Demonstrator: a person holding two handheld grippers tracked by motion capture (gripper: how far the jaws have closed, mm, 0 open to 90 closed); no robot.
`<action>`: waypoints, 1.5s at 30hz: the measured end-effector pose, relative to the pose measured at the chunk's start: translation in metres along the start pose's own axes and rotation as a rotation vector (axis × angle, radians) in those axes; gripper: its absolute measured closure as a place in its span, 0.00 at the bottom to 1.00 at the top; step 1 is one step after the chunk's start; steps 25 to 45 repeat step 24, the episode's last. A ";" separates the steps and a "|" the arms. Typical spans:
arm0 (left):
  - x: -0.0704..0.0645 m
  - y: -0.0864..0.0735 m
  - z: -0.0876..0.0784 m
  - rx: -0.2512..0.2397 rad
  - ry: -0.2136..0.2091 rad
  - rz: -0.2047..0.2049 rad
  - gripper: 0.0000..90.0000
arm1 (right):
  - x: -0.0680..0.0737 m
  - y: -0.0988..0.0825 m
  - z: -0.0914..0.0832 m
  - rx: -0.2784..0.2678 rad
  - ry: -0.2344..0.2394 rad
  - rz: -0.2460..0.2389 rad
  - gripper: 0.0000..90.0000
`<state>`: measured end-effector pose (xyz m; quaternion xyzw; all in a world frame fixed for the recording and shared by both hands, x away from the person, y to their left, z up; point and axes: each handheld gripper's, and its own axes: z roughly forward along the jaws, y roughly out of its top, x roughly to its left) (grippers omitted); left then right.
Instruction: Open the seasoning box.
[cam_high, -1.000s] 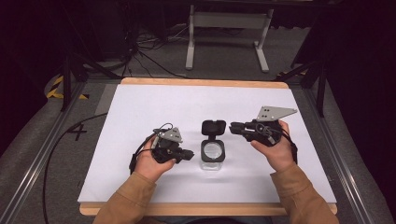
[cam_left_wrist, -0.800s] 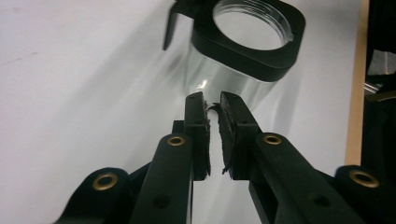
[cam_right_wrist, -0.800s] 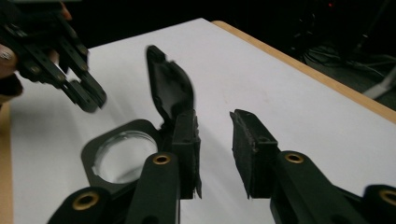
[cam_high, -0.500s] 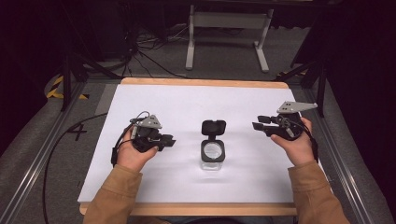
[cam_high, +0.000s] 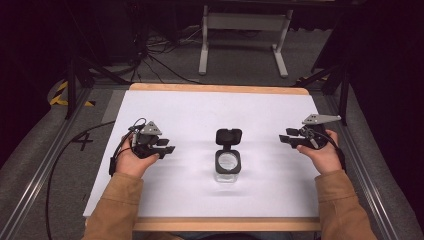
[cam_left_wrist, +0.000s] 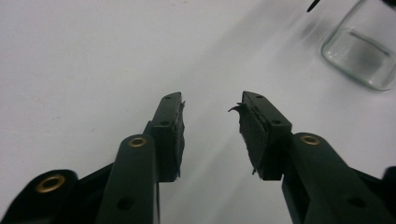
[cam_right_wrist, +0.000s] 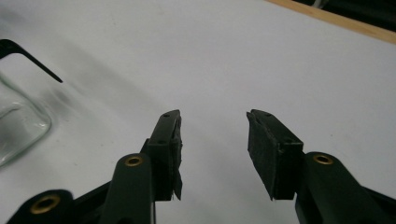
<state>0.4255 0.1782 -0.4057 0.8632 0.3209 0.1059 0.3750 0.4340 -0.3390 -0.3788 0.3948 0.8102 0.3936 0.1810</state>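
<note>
Now both black grippers, left gripper (cam_high: 169, 146) and right gripper (cam_high: 285, 139), gape empty beside the square glass jar (cam_high: 227, 170).

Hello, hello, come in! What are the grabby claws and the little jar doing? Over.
Left gripper and right gripper: jaws just opened, empty, either side. Small square clear glass jar mid-table, black flip lid up. Nothing in the way.

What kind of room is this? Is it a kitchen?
Probably not a kitchen; more likely a lab or recording studio. A white table stands among dark walls, cables lie on the floor, and a metal stand is behind it.
</note>
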 end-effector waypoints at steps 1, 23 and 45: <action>0.002 -0.002 0.002 0.008 0.005 0.000 0.63 | -0.002 -0.002 0.002 0.004 -0.001 0.003 0.61; 0.012 -0.012 0.022 0.068 0.000 -0.017 0.56 | -0.004 -0.024 0.041 0.141 -0.017 0.007 0.59; 0.011 -0.012 0.022 0.068 0.000 -0.022 0.56 | -0.003 -0.025 0.042 0.145 -0.017 0.001 0.59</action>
